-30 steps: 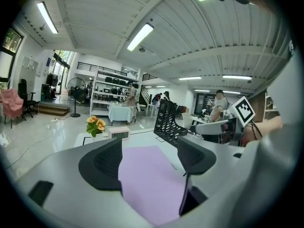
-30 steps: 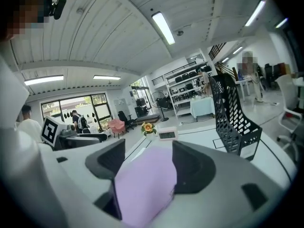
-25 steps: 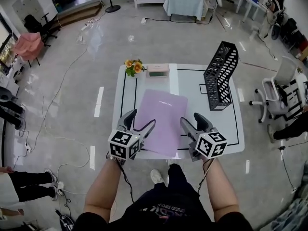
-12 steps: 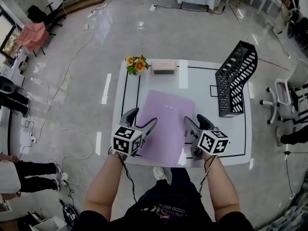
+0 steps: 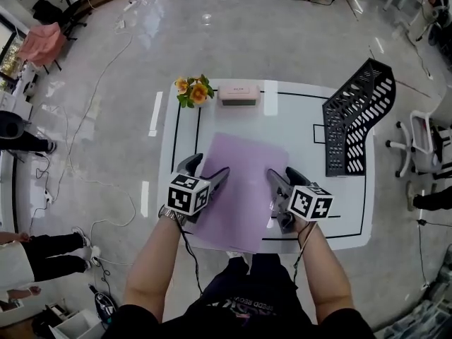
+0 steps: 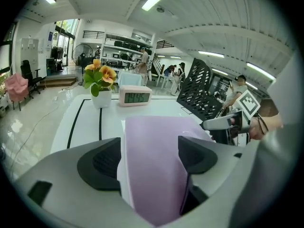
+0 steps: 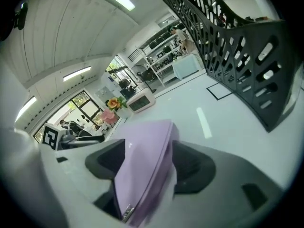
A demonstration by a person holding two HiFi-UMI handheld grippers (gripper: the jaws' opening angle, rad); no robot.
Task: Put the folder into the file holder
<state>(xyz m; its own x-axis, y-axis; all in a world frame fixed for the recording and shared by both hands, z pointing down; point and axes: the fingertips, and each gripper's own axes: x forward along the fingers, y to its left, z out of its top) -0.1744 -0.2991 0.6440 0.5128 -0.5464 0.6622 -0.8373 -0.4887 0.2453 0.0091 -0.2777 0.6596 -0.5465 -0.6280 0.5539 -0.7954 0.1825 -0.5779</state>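
Currently both grippers hold the thin lilac plastic folder [image 5: 244,182] by its long sides: left gripper [image 5: 208,167] on the left edge, right gripper [image 5: 282,175] on the right edge. Each has its jaws part-closed, with the folder filling the gap and touching both pads. Folder is over the middle of the white tabletop [image 5: 304,129] (lifted or flat, cannot tell). Black perforated file holder [image 5: 349,122] stands at the right, well apart. Step in hand: lift and carry right. Raise both sides evenly since the sheet looks floppy, tip it upright on one long edge, and line that edge with a slot before sliding in. Right gripper probably lets go first to clear the holder wall.
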